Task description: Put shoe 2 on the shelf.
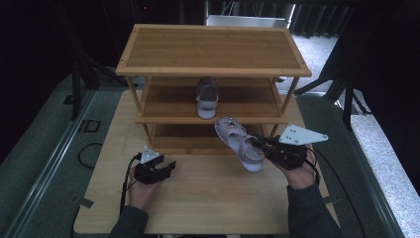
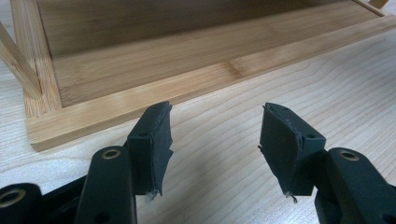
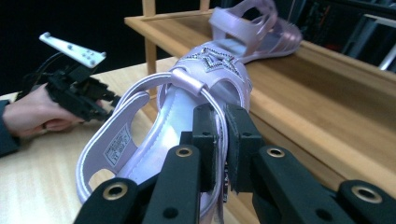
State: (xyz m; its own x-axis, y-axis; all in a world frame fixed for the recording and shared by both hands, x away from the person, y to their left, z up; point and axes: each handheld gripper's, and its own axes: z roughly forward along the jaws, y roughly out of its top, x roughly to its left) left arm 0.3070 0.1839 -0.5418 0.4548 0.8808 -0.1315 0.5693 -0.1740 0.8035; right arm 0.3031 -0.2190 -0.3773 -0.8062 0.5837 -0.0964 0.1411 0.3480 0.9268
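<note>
- The left tool [image 1: 154,170] rests low over the surface [image 1: 213,198] at the person's near left, its jaws spread wide with nothing between them; in the left gripper view they point at the bottom ledge of the rack [image 2: 140,98].
- The right tool [image 1: 277,151] sits a little farther out on the right, jaws pinched narrow on a strap at the side of a lilac sandal [image 1: 239,143]. The right gripper view shows the black pads [image 3: 205,140] clamped on the thin strap edge, near the buckle side.
- The held sandal [image 3: 187,102] hangs in the air, toe tilted up toward the rack's middle shelf [image 1: 213,116], heel end lower and nearer the person. It appears to touch neither surface nor shelf.
- Judging by its glossy, moulded look, the sandal is likely light, flexible plastic. The straps will probably bend and let the sole swing, and the smooth finish could slip in the pads. A hold across the thicker sole edge or where the strap meets the sole would likely be steadier than a thin strap alone.
- Farther back, a second matching sandal [image 1: 207,96] stands on the middle shelf, toe toward the person, suggesting the held one belongs beside it.
- The top shelf [image 1: 213,47] of the wooden rack is bare.
</note>
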